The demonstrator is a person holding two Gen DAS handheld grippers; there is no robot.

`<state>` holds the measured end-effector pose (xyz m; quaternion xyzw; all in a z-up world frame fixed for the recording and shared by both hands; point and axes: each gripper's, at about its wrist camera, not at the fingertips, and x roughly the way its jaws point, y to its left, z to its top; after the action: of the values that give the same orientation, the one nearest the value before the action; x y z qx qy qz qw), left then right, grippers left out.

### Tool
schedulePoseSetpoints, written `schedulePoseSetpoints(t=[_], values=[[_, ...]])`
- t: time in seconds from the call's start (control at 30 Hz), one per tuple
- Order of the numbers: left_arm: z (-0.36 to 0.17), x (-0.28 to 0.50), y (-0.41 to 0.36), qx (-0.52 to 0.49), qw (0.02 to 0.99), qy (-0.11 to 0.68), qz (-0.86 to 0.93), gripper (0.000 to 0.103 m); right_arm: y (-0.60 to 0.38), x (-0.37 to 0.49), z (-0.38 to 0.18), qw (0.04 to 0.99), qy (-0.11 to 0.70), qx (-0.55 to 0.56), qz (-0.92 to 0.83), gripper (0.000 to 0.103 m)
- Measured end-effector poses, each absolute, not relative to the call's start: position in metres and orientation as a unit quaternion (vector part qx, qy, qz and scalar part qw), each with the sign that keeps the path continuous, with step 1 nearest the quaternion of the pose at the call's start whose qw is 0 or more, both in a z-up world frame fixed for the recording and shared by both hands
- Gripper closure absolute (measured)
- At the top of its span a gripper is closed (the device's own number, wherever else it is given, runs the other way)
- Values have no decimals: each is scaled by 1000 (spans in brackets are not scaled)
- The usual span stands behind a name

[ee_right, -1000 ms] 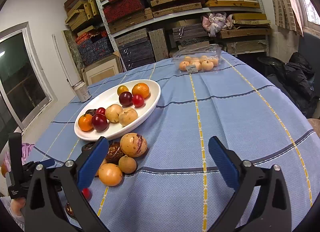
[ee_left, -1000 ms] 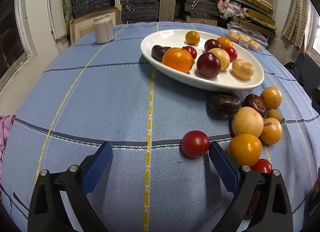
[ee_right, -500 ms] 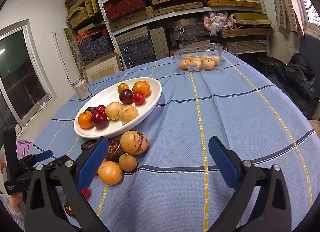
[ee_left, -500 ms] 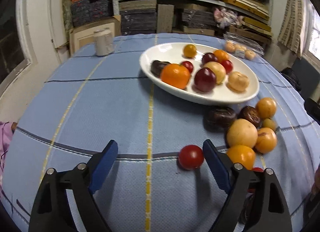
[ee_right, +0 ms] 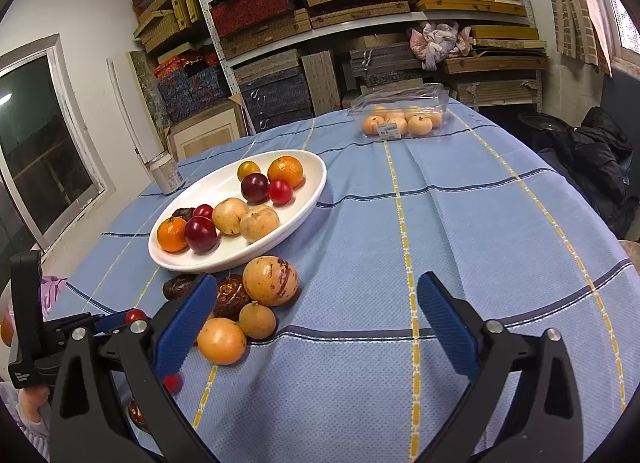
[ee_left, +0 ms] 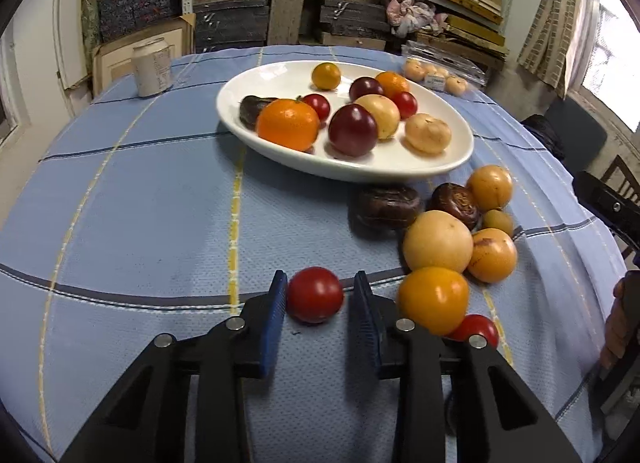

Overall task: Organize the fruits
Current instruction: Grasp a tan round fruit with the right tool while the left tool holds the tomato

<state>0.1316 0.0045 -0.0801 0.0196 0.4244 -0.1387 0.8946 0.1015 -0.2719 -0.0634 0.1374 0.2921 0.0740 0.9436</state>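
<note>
In the left wrist view my left gripper (ee_left: pixel 320 295) has its blue pads close on both sides of a red tomato (ee_left: pixel 315 294) on the blue tablecloth; the left pad touches it, a small gap shows at the right. A white oval plate (ee_left: pixel 448 165) behind holds several fruits. Loose fruits lie to the right: a yellow-orange one (ee_left: pixel 433 300), a pale round one (ee_left: pixel 437 241), dark wrinkled ones (ee_left: pixel 388 206). In the right wrist view my right gripper (ee_right: pixel 316 327) is open and empty above the cloth, with the same tomato (ee_right: pixel 135 315) and the left gripper (ee_right: pixel 72 327) at lower left.
A can (ee_left: pixel 152 66) stands at the far left of the table. A clear plastic box of pale fruits (ee_right: pixel 400 115) sits at the far edge. Shelves of boxes stand behind. A second small red tomato (ee_left: pixel 476 329) lies by my left gripper's right finger.
My left gripper has shifted right and narrowed from wide open to close around the red tomato. The right gripper has barely moved.
</note>
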Motion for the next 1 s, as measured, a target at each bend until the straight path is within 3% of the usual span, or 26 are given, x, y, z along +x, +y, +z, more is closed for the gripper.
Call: schedulePoseSetpoints(t=[0.27, 0.3, 0.33, 0.4, 0.43, 0.77, 1.0], values=[[-81, 133, 5, 14, 895, 424, -140, 76, -254, 101, -68, 934, 318, 101, 126, 5], [-80, 133, 6, 11, 896, 424, -136, 76, -248, 99, -68, 934, 321, 87, 134, 9], [-80, 133, 9, 7, 897, 422, -132, 76, -244, 98, -69, 933, 323, 76, 140, 22], [-79, 133, 13, 1, 899, 420, -125, 76, -232, 97, -72, 928, 336, 50, 157, 38], [-78, 133, 14, 0, 899, 420, -123, 76, -229, 98, -73, 926, 339, 43, 159, 41], [-80, 132, 11, 12, 898, 421, -124, 76, -197, 101, -79, 912, 363, -19, 190, 47], [-81, 133, 11, 13, 897, 423, -124, 76, -193, 104, -84, 906, 374, -20, 198, 67]])
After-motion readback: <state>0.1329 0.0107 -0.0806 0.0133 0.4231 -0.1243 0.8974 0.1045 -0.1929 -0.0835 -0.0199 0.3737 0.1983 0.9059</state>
